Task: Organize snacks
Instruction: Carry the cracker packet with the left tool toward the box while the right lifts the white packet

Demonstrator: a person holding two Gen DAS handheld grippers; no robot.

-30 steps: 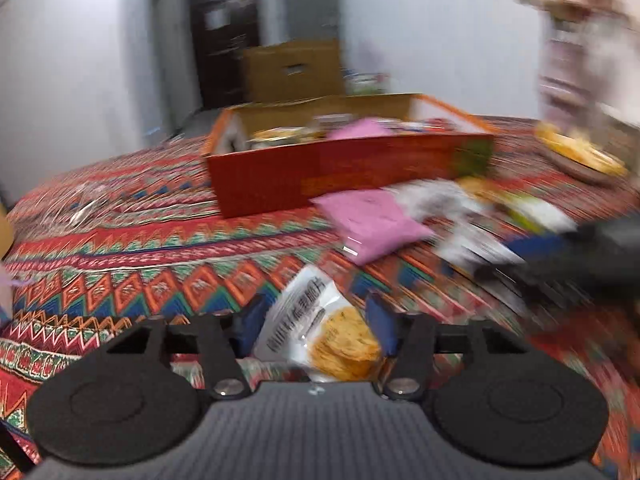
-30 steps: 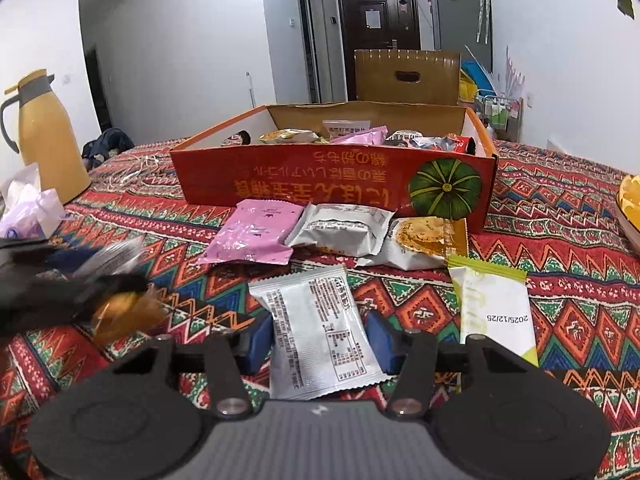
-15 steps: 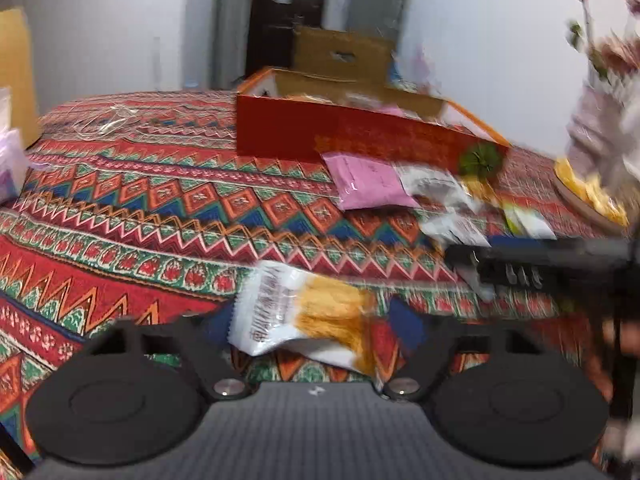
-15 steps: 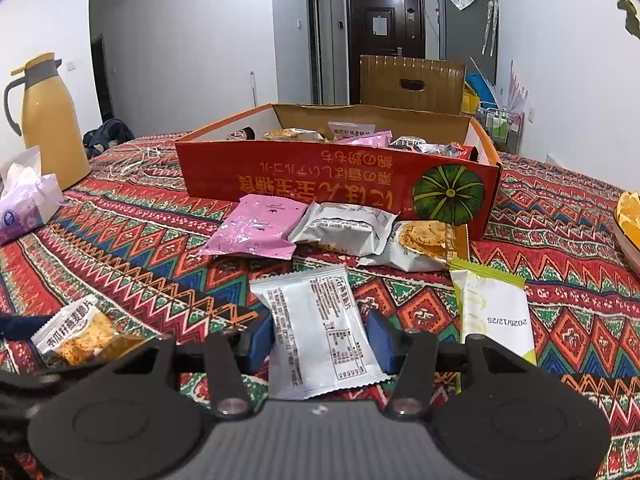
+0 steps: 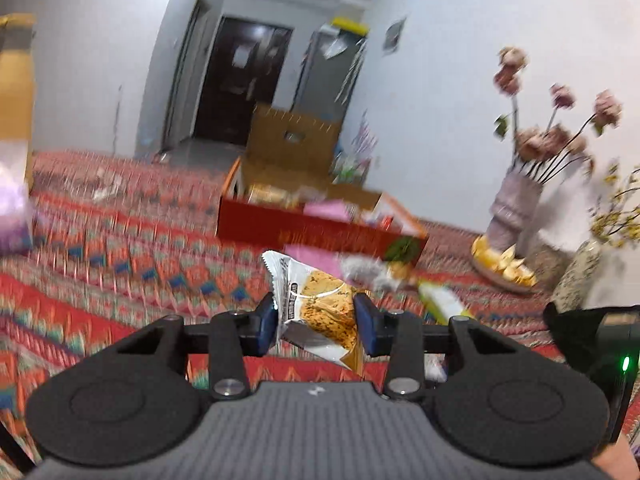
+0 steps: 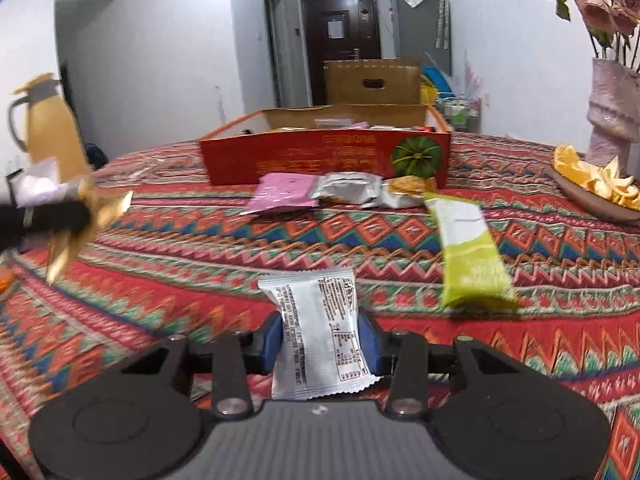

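My left gripper (image 5: 316,322) is shut on a cookie packet (image 5: 316,308), white with an orange biscuit picture, held above the patterned cloth. My right gripper (image 6: 320,342) is shut on a white packet with printed text (image 6: 320,332), also lifted off the cloth. The red snack box (image 6: 328,156) stands open at the far side, with several packets inside; it also shows in the left wrist view (image 5: 316,228). In front of it lie a pink packet (image 6: 284,192), a silver packet (image 6: 348,188), an orange cookie packet (image 6: 406,188) and a green-white packet (image 6: 468,248).
A yellow jug (image 6: 48,128) and a tissue pack (image 6: 36,184) stand at the left. A plate of orange peel (image 6: 596,184) and a vase of flowers (image 6: 612,116) stand at the right. A brown cardboard box (image 6: 372,80) stands behind the table.
Both grippers have lifted their packets and pulled back from the box. The left gripper swung left then turned toward the box. The right packet has left the cloth.
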